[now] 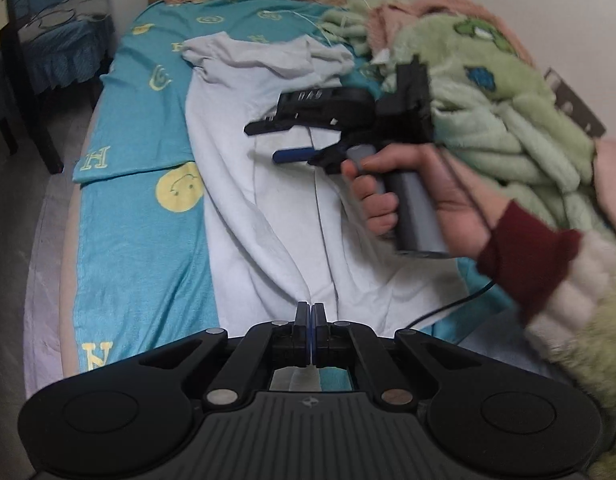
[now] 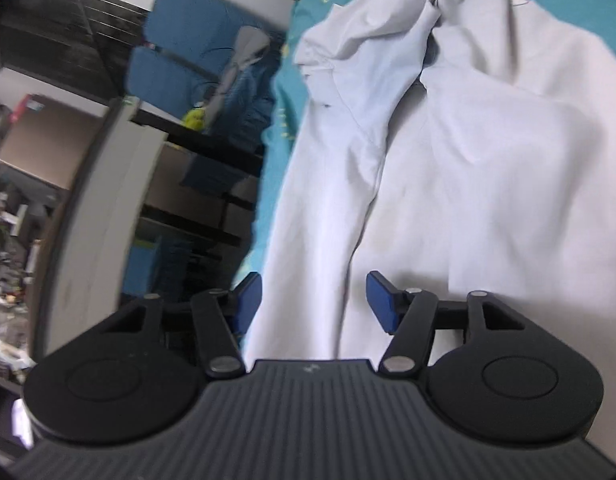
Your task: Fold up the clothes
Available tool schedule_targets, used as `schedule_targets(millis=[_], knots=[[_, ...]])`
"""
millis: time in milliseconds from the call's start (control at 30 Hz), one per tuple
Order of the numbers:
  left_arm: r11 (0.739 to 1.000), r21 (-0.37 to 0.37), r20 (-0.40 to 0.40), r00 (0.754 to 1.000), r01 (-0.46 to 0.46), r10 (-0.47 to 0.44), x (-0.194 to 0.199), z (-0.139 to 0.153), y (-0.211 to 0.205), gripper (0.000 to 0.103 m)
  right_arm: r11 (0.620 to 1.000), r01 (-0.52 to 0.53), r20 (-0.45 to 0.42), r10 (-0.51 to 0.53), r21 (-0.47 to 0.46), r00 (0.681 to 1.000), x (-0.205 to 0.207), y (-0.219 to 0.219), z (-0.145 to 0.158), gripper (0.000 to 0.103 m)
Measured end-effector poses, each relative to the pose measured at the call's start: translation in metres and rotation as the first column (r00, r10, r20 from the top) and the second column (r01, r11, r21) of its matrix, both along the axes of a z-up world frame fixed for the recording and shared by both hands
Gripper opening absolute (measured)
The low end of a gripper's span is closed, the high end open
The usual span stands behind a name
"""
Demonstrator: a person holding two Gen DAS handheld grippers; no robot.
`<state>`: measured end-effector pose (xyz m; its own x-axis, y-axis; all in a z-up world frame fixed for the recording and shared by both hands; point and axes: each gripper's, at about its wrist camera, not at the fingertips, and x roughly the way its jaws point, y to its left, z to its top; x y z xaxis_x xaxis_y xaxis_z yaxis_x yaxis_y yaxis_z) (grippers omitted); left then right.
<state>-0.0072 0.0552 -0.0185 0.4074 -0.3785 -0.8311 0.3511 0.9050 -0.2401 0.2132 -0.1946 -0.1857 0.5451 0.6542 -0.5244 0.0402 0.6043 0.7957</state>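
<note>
My left gripper [image 1: 311, 334] is clenched on the near hem of the white garment [image 1: 267, 208], pinning that end so the cloth, laid lengthwise down the teal bedsheet [image 1: 143, 240], stays taut. My right gripper [image 2: 314, 300] hovers over the middle of it with jaws spread wide and nothing between them, placed there, I judge, to pick a fold line. The bunched collar end lies far up by the green blanket [image 1: 504, 120], and needs smoothing.
</note>
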Motion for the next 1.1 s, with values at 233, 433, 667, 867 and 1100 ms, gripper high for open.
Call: schedule_targets(millis=[233,433,667,867,1100], knots=[[0.994,-0.104,-0.009,1.0,-0.019,0.018,0.005,0.005,0.011,0.0,0.996,-0.015,0.067,0.021,-0.084,0.998,0.026,0.022,-0.008,0.005],[0.985,-0.172,-0.045,0.998,0.035,-0.043,0.016,-0.022,-0.025,0.0,0.977,0.085,0.193,-0.047,-0.194,0.98,0.019,-0.012,0.044,0.004],[0.995,-0.085,-0.099,0.993,0.058,-0.066,0.033,-0.077,-0.064,0.002,0.957,0.102,0.13,-0.069,-0.27,0.989,0.028,-0.038,0.023,0.007],[0.988,-0.14,-0.061,0.996,-0.071,0.063,0.044,-0.072,-0.032,0.048,0.959,0.08,0.128,-0.047,-0.273,0.991,-0.006,-0.049,0.039,0.008],[0.95,-0.135,-0.055,0.959,-0.282,0.277,0.059,-0.075,0.007,0.074,0.939,0.104,0.17,-0.05,-0.328,0.984,-0.097,-0.08,0.084,0.025]])
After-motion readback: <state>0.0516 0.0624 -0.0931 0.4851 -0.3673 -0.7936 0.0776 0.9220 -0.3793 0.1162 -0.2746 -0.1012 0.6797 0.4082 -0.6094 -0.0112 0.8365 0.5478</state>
